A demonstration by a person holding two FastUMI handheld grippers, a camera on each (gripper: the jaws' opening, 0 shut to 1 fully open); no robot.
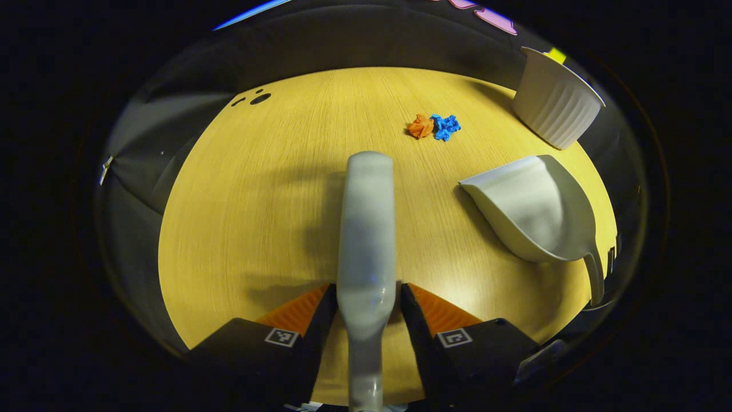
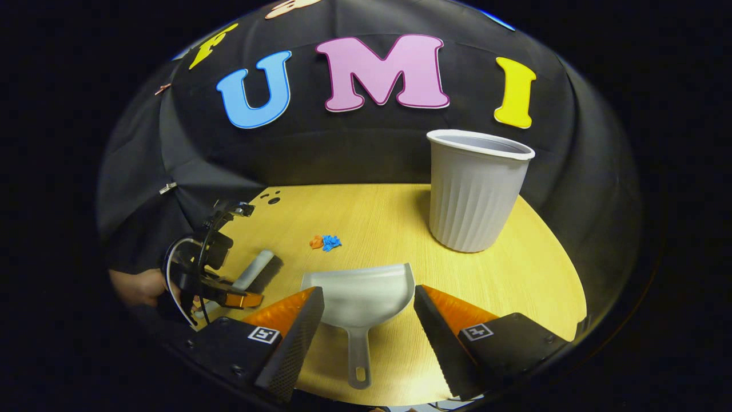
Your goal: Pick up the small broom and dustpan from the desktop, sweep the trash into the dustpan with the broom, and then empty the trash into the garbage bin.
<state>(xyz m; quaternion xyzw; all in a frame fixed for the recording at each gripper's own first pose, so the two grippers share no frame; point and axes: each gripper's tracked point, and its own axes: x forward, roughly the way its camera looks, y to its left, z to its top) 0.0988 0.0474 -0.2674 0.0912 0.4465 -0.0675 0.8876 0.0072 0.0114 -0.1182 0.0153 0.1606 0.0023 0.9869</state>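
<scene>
The left claw [image 1: 367, 297] is clamping the broom [image 1: 366, 229]; the right claw [image 2: 366, 312], fingers apart, should be closing squarely around the dustpan [image 2: 360, 294] handle.

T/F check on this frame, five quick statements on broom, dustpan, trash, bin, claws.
1. The left claw has the broom handle between its fingers. True.
2. The right claw is shut on the dustpan. False: its fingers stand wide apart, either side of the pan.
3. The trash is already in the dustpan. False: both scraps lie on the table.
4. The bin stands upright. True.
5. The trash is one blue scrap and one orange scrap. True.
</scene>
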